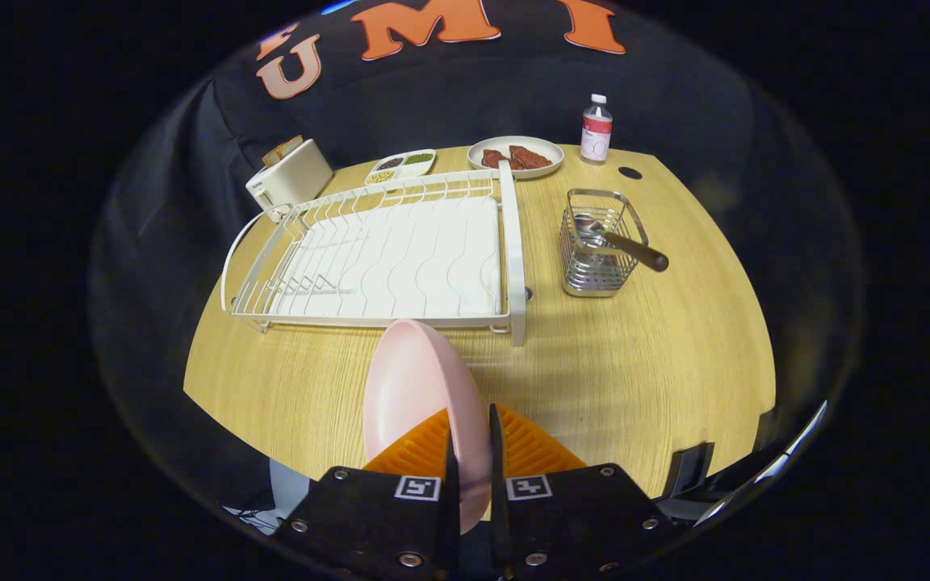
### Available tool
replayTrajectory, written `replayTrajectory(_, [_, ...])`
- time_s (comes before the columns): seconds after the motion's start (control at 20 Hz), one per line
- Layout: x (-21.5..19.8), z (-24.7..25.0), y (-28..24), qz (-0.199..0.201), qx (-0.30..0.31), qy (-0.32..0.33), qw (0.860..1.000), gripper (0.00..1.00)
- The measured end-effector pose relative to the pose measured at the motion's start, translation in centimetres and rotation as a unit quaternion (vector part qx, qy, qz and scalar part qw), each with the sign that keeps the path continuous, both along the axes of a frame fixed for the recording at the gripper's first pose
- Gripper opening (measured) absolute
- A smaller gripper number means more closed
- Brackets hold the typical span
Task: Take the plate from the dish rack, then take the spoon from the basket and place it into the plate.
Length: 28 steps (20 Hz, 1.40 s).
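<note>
gripper view: looks forward over a pale wood-grain desk (634, 363) with a rounded far edge.
tongs (471, 452): two ribbed orange fingers (529, 448) on black blocks, closed to a narrow gap, both pressing on the plate's rim.
plate (412, 387): pale pink, smooth, oval-looking as seen edge-on, held upright between the fingers, out of the rack and above the desk just in front of it.
dish rack (384, 250): white wire frame with wavy rods over a white tray, a flat white bar along its right side, standing beyond the plate, no dishes in it.
basket (594, 242): square, shiny metal wire, right of the rack and apart from it.
spoon (626, 246): metal bowl down in the basket, dark rounded handle leaning out over its right rim.
toaster (289, 179): cream, boxy, bread sticking up, behind the rack's left corner.
far edge: a divided white dish (400, 166) of small grains, a round plate of reddish-brown pieces (515, 156), a small white-capped bottle (596, 129).
</note>
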State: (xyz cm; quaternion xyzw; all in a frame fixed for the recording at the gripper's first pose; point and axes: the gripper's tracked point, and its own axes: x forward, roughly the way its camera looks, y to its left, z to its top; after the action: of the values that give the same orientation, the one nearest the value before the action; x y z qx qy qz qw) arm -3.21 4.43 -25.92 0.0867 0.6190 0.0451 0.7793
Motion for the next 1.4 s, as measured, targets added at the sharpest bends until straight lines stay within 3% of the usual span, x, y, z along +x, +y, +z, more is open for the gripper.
replayTrajectory(0.25, [-0.6, -1.8, 1.4, -0.031, 0.055, 0.003, 0.998, 0.17])
replayTrajectory(0.65, [-1.2, -4.6, 0.5, -0.017, 0.037, 0.0, 0.999, 0.27])
replayTrajectory(0.85, [0.6, -3.4, -1.7, -0.012, 0.006, -0.069, 0.998, 0.42])
replayTrajectory(1.0, [2.3, -2.3, -3.5, -0.013, -0.018, -0.137, 0.99, 0.64])
replayTrajectory(1.1, [3.6, -1.4, -4.8, -0.024, -0.032, -0.177, 0.983, 0.73])
replayTrajectory(1.2, [4.9, -0.6, -5.8, -0.039, -0.043, -0.216, 0.975, 0.79])
replayTrajectory(1.4, [7.7, 0.1, -8.5, -0.078, -0.074, -0.294, 0.95, 0.79])
